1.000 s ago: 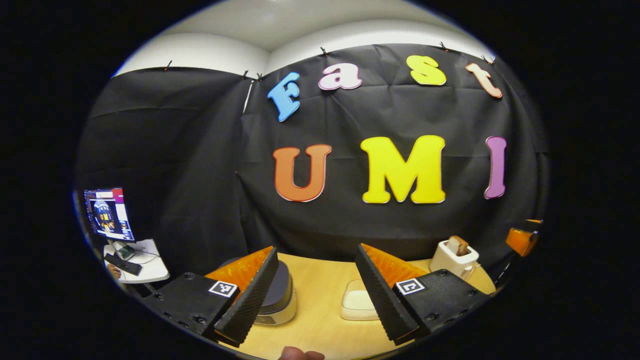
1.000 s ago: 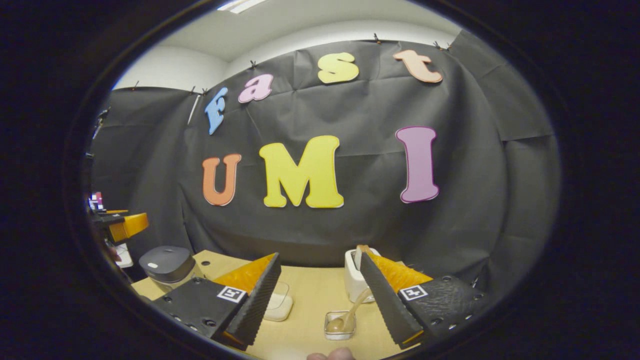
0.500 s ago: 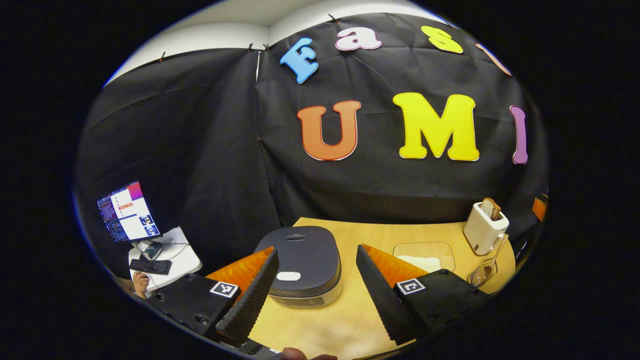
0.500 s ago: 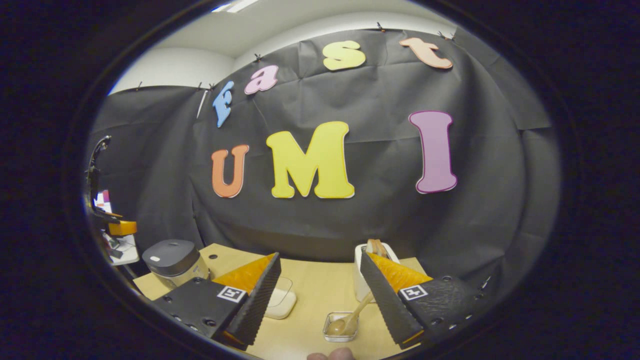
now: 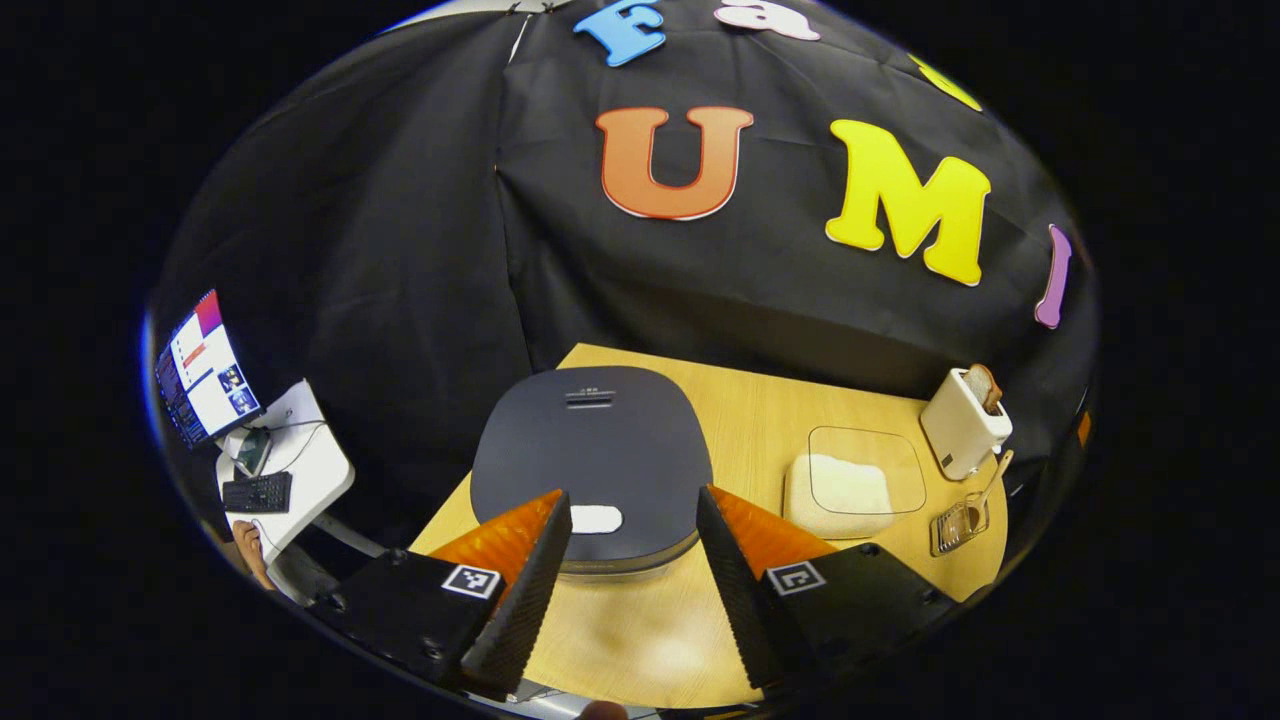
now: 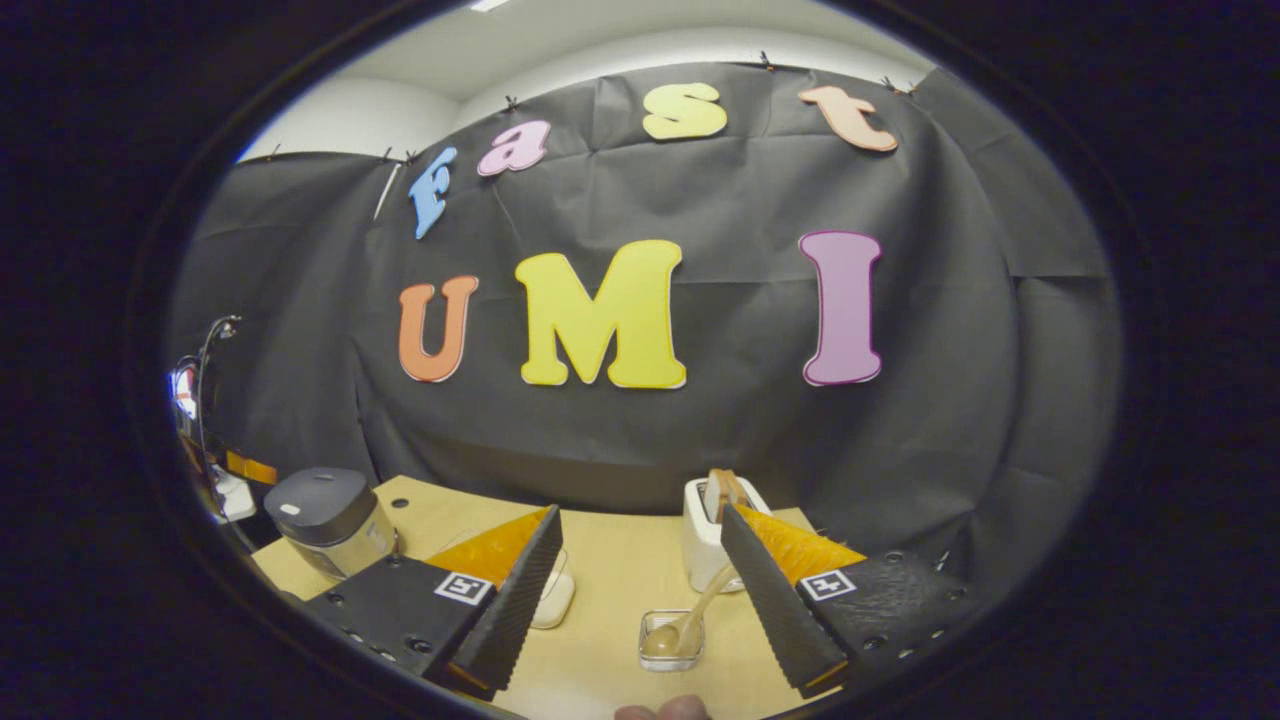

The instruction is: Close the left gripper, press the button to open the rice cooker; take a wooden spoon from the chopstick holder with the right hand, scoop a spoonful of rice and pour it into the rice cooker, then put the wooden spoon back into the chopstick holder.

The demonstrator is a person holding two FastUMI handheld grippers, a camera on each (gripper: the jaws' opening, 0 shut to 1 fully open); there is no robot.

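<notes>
Left hand-held gripper (image 5: 625, 575): fingers spread wide, holding nothing, not yet closed for the press. Directly ahead of and below it sits the dark grey, rounded-square rice cooker (image 5: 592, 450), lid down. The cooker's pale oval button (image 5: 596, 519) lies between the two fingers, nearer the left one; no contact visible.

Ahead and to the right of this gripper, on the light wooden bench (image 5: 760, 420): a clear lidded container of white rice (image 5: 848, 485), then a small clear glass holder (image 5: 955, 525) with the wooden spoon (image 5: 990, 478) leaning out of it, beside a white toaster with a slice of bread (image 5: 962, 425).

Right hand-held gripper (image 6: 640, 600): also open and empty. The wooden spoon's bowl (image 6: 662, 640) rests in the glass holder just ahead, between the fingers, handle slanting up toward the right finger. Toaster behind it; rice cooker (image 6: 318, 515) well off to the left; rice container partly hidden behind the left finger.

Progress, as judged: nothing completed. Lid shut, spoon untouched in its holder, no rice moved. Left gripper looks lined up for the first step; it must close, then press. Everything else remains: lift spoon, scoop, pour, return spoon.
</notes>
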